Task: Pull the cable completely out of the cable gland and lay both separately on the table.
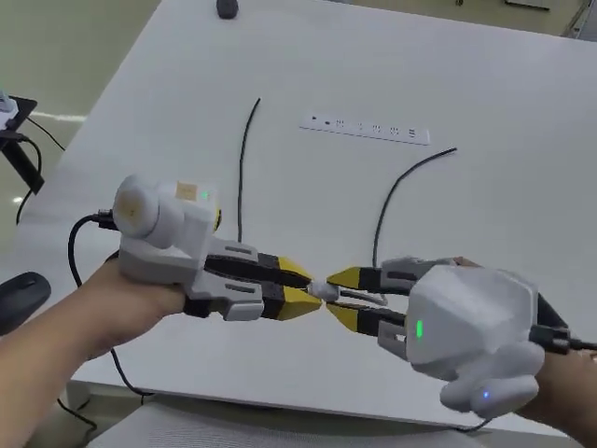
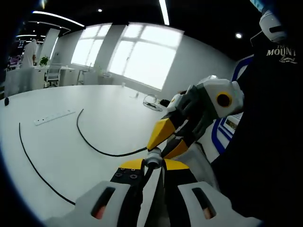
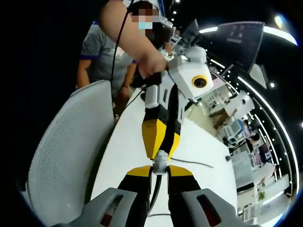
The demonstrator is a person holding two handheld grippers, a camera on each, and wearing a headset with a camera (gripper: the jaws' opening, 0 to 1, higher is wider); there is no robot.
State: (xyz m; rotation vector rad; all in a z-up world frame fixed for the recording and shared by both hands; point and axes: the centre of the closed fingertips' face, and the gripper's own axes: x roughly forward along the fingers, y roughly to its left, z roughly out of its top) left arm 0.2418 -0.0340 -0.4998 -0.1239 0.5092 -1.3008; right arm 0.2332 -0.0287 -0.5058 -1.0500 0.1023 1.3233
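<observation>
A small grey cable gland hangs above the white table, pinched between two yellow-tipped grippers that meet tip to tip. My left gripper comes in from the left and is shut on the gland. My right gripper faces it from the right, and its jaws close on the black cable just behind the gland. This cable curves away over the table, and its free end lies near the power strip. In the left gripper view the right gripper enters from the right.
A second black cable lies straight on the table and passes behind the left gripper. A white power strip lies at the far middle. A grey mesh chair stands at the near table edge, with people beside it.
</observation>
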